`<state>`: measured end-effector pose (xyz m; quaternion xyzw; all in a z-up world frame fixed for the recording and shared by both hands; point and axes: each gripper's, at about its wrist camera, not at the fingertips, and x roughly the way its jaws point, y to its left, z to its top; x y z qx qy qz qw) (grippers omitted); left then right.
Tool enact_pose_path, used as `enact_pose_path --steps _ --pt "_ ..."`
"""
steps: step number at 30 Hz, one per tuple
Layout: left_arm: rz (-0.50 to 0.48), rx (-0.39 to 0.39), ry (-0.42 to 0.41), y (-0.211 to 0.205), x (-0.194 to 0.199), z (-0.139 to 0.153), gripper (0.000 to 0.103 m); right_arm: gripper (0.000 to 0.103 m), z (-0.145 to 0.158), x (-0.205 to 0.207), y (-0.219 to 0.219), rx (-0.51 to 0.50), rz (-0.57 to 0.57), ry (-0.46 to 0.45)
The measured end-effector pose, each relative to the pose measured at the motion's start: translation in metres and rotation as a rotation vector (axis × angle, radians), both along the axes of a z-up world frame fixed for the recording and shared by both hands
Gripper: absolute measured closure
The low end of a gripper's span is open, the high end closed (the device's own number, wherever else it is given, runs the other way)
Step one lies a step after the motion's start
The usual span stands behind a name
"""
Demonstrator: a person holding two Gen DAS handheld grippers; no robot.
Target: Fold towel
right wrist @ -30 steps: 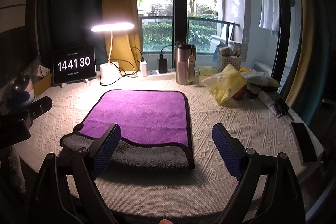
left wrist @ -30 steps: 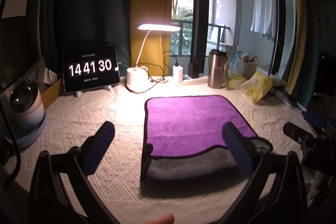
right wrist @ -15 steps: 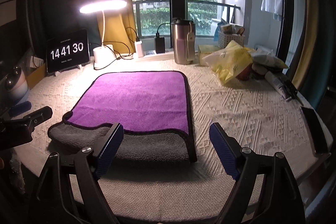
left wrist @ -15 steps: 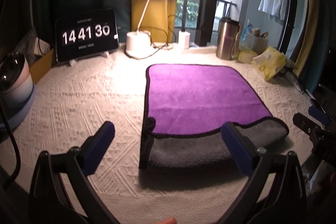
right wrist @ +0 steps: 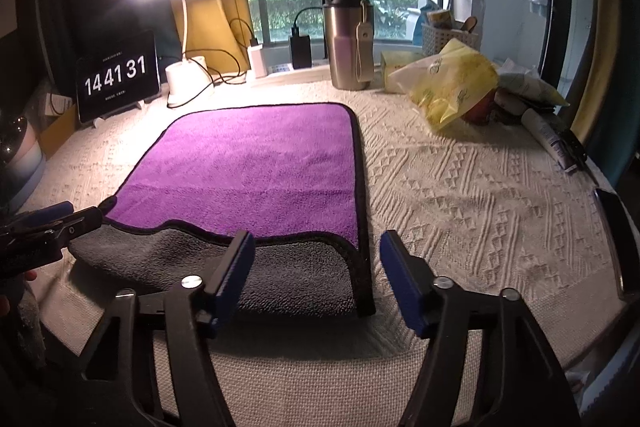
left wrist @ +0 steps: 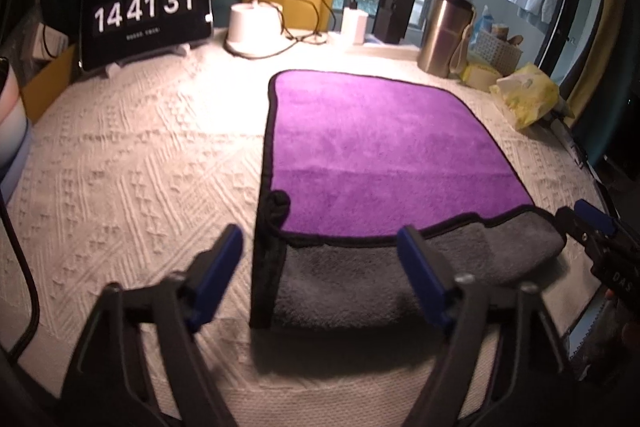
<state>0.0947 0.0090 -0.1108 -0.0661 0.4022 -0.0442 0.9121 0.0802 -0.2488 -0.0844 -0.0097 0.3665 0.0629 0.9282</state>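
Observation:
A purple towel with black trim lies flat on the white textured tablecloth. Its near edge is turned over and shows a grey band. My left gripper is open and empty, its jaws astride the towel's near left corner, just above it. In the right wrist view the towel lies left of centre. My right gripper is open and empty, its jaws astride the near right corner of the grey band. Each gripper shows at the edge of the other's view.
At the back stand a tablet clock, a lit desk lamp, a steel tumbler and a power bank. A yellow bag, tubes and a basket lie at the right. A phone lies at the right table edge.
Both grippers have moved forward and down toward the towel's near edge and narrowed their opening. The towel has not moved. The clock went from 14:41:30 to 14:41:31.

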Motion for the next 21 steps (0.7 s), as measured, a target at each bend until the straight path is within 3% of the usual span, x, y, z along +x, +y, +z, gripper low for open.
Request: enact_pose_path --steps 4,10,17,21 --pt "-0.007 0.0 0.035 0.001 0.006 -0.009 0.045 0.044 -0.007 0.007 -0.003 -0.002 0.001 0.021" --pt "0.001 0.013 0.068 0.002 0.009 -0.017 0.054 0.048 -0.017 0.016 -0.006 -0.008 0.004 0.057" --pt "-0.011 0.082 0.028 -0.005 0.003 -0.013 0.066 0.05 -0.022 0.02 -0.009 -0.007 -0.001 0.082" --pt "0.001 0.098 0.01 -0.003 -0.001 -0.012 0.078 0.063 -0.022 0.018 -0.006 -0.014 0.013 0.079"
